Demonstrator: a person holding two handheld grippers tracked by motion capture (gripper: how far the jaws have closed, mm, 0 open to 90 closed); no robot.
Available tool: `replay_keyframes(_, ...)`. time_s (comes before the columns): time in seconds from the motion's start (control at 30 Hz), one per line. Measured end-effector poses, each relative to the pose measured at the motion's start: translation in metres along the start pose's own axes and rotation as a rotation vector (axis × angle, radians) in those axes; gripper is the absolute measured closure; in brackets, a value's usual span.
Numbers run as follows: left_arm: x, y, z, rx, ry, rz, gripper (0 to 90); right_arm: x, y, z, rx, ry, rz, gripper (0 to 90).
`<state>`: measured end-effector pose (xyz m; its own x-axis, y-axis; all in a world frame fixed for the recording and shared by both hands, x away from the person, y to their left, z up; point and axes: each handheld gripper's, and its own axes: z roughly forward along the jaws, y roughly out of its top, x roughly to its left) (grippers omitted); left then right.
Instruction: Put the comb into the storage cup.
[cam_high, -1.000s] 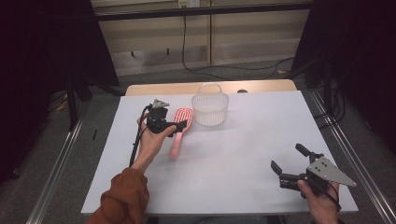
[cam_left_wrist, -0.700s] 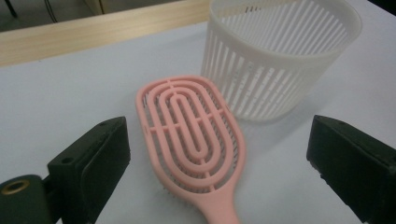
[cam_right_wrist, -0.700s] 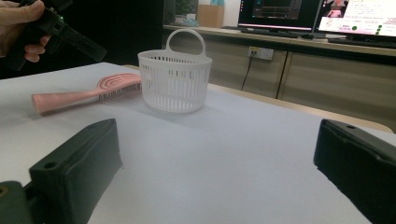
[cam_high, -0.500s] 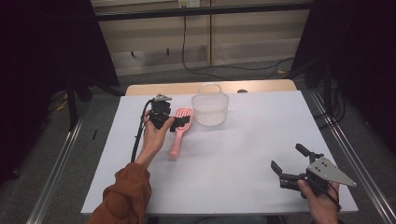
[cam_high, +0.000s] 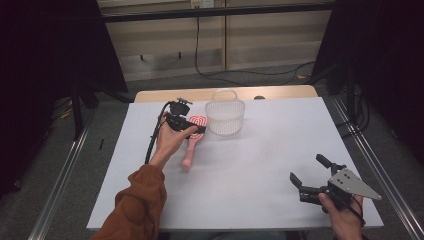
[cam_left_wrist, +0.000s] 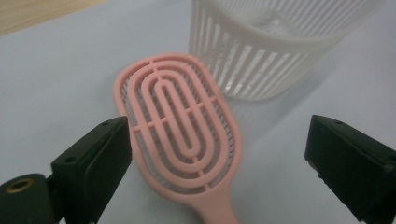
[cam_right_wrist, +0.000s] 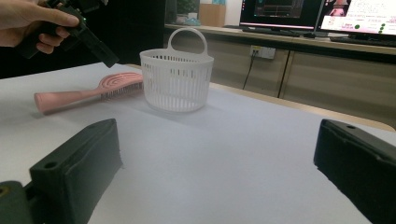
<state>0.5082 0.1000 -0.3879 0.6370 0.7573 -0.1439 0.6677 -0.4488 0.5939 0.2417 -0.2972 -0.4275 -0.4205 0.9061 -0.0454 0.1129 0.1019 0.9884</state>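
The left gripper (cam_high: 192, 125) has shifted over the pink hairbrush (cam_high: 192, 140) head, jaws spread and empty; lower squarely, then clamp. Right gripper (cam_high: 312, 177) waits open.

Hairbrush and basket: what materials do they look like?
Pink hairbrush: looks like moulded plastic, matte and one uniform colour, with an open ribbed back and fine bristles showing through the gaps. White basket: likely injection-moulded plastic, thin slatted walls, slightly translucent, with a handle that looks moulded in one piece.
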Motion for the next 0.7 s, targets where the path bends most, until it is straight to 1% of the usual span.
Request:
replay_keyframes(0.07,0.001,0.001,0.004,0.018,0.006,-0.014,6.7,0.000,0.000,0.000,-0.002,0.002,0.002,0.0)
replay_keyframes(0.1,0.003,0.001,0.007,0.044,0.012,-0.029,6.7,0.000,0.000,0.000,-0.002,0.002,0.001,0.0)
replay_keyframes(0.13,0.003,0.001,0.007,0.044,0.012,-0.029,6.7,0.000,0.000,0.000,-0.003,0.001,0.000,0.0)
replay_keyframes(0.17,0.004,0.001,0.010,0.065,0.017,-0.039,7.7,0.000,0.000,0.000,-0.003,0.002,0.001,0.0)
replay_keyframes(0.3,0.006,0.004,0.015,0.071,0.021,-0.054,7.0,0.000,0.000,0.000,-0.002,0.000,-0.003,0.0)
replay_keyframes(0.4,0.005,0.009,0.021,0.092,0.030,-0.058,7.1,0.000,0.000,0.000,-0.001,0.001,-0.001,0.0)
replay_keyframes(0.5,0.005,0.010,0.024,0.081,0.035,-0.065,7.3,0.000,0.000,0.000,-0.003,0.003,0.000,0.0)
replay_keyframes(0.57,0.006,0.010,0.027,0.078,0.057,-0.064,7.3,0.000,0.000,0.000,-0.003,0.004,0.001,0.0)
replay_keyframes(0.6,0.006,0.011,0.029,0.084,0.080,-0.063,7.3,0.000,0.000,-0.001,-0.002,0.003,0.001,0.0)
replay_keyframes(0.67,0.008,0.011,0.030,0.080,0.080,-0.077,7.2,0.000,0.000,-0.001,-0.002,0.003,0.003,0.0)
replay_keyframes(0.7,0.008,0.011,0.030,0.080,0.080,-0.077,7.2,0.000,0.000,-0.001,-0.003,0.003,0.001,0.0)
